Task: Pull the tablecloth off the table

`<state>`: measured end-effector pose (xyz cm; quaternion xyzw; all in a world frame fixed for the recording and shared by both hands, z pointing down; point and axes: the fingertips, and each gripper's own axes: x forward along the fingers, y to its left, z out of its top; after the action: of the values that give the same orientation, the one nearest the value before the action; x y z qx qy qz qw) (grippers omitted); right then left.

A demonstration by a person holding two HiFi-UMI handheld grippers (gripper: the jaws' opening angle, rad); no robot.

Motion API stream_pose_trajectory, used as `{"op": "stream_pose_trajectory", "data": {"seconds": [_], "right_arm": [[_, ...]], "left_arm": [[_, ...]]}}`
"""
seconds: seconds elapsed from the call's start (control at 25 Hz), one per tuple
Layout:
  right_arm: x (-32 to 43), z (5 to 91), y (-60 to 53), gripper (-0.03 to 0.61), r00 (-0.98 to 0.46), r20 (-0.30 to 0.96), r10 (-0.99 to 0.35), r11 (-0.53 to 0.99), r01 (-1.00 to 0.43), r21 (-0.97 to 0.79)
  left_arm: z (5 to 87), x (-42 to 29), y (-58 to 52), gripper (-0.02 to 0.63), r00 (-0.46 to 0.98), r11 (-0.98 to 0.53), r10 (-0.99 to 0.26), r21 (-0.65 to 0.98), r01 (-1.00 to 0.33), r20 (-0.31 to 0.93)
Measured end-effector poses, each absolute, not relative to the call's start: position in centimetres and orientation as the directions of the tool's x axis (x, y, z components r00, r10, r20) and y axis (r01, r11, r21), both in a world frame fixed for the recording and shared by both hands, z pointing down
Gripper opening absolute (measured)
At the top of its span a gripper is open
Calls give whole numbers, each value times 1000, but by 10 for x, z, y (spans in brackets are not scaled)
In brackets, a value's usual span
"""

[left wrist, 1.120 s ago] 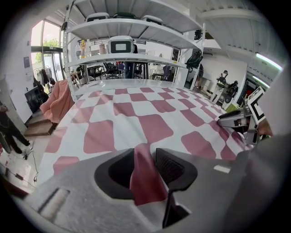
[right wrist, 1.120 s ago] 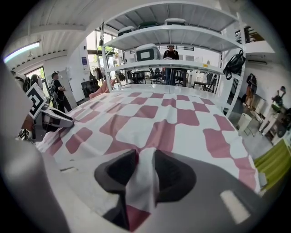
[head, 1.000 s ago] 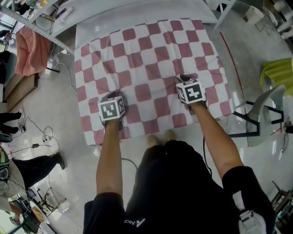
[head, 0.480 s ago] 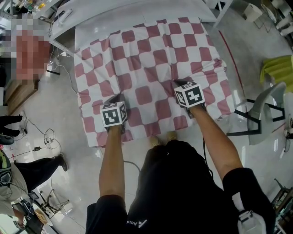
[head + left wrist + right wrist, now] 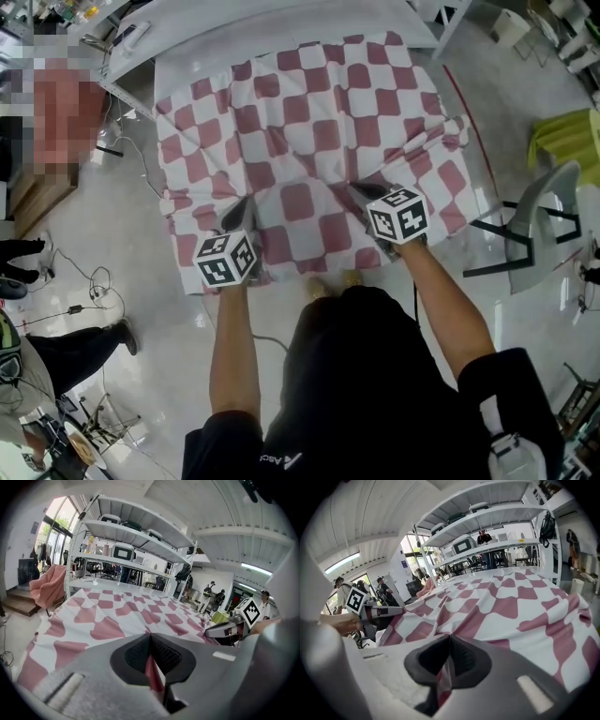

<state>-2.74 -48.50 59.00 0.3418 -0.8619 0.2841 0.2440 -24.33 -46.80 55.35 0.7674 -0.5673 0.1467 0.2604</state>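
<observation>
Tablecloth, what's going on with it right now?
A person stands at the near end of the table, a gripper in each hand. The left gripper and right gripper are each shut on a pinch of the checked tablecloth close to its near edge. Creases run from both pinches; the cloth covers most of the table.

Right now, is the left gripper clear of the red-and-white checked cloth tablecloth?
No, the left gripper has its jaws shut on a pinched fold of the red-and-white checked tablecloth.
</observation>
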Motion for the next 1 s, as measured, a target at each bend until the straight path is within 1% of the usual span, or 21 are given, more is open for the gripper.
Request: {"op": "stream_pose_trajectory", "data": {"seconds": [0.24,0.4,0.48,0.72,1.0], "right_arm": [[-39,561,-449,6,-710,525,-469,626,-687,-369],[-32,542,-422,6,-732,451,-511,606,-679,-415],[-29,535,-408,6,-741,417,-525,614,-670,-418],[-21,489,-362,6,-792,316,-523,678,-611,-408],[14,446,-288,6,-850,178,-496,754,-523,-398]], "left_arm": [[522,-241,-435,9,395,-296,-831,290,-910,392],[501,-230,-402,9,465,-370,-833,323,-871,300],[494,-226,-388,9,473,-383,-842,332,-862,258],[454,-218,-343,9,444,-376,-880,327,-867,166],[402,-190,-263,9,350,-316,-935,308,-897,61]]}}
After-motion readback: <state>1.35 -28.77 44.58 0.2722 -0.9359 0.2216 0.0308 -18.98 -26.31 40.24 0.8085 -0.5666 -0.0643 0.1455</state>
